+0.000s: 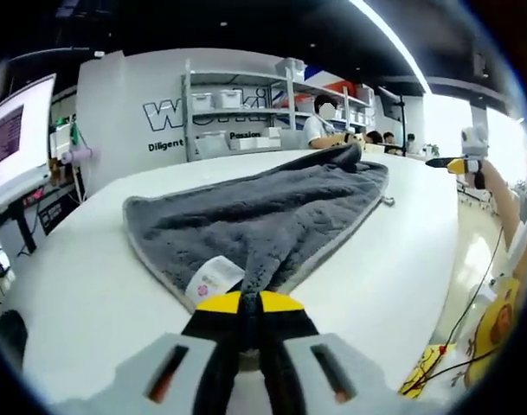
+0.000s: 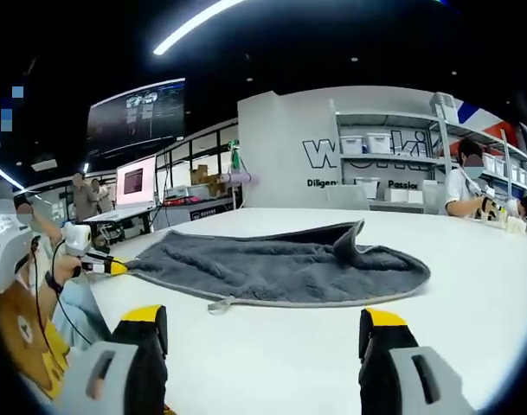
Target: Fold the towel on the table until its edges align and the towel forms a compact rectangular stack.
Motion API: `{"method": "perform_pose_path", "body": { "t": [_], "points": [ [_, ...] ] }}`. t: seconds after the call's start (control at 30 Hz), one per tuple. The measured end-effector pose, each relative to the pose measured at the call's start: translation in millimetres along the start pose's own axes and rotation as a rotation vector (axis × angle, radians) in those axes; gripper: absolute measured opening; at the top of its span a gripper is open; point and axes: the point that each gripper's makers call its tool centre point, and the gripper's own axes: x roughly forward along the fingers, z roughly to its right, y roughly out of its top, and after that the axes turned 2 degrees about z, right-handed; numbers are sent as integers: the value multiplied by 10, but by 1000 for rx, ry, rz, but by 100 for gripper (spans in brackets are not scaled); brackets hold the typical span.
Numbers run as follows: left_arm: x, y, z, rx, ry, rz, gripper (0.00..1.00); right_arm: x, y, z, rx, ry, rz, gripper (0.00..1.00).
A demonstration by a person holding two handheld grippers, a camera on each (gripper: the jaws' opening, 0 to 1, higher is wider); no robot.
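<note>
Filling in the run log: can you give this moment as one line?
left claw: shut on towel corner near tag | right claw: open, off towel | towel: partly folded on table, not stacked

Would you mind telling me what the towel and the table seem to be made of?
The towel looks like soft grey plush, likely microfibre or terry: fuzzy matte pile, a stitched paler edge and limp folds. The table appears to be smooth white laminate or painted board with a slight sheen; which of the two cannot be told.
</note>
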Motion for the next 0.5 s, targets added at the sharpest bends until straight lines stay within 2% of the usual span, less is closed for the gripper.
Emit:
{"method": "perform_pose_path", "body": {
  "t": [0.2, 0.5],
  "points": [
    [-81, -33, -169, 25, 64, -22, 7, -7, 13, -10, -2, -1, 1, 96],
    [-200, -88, -381, 33, 127, -41, 7, -14, 11, -8, -1, -1, 1, 96]
  ]
}}
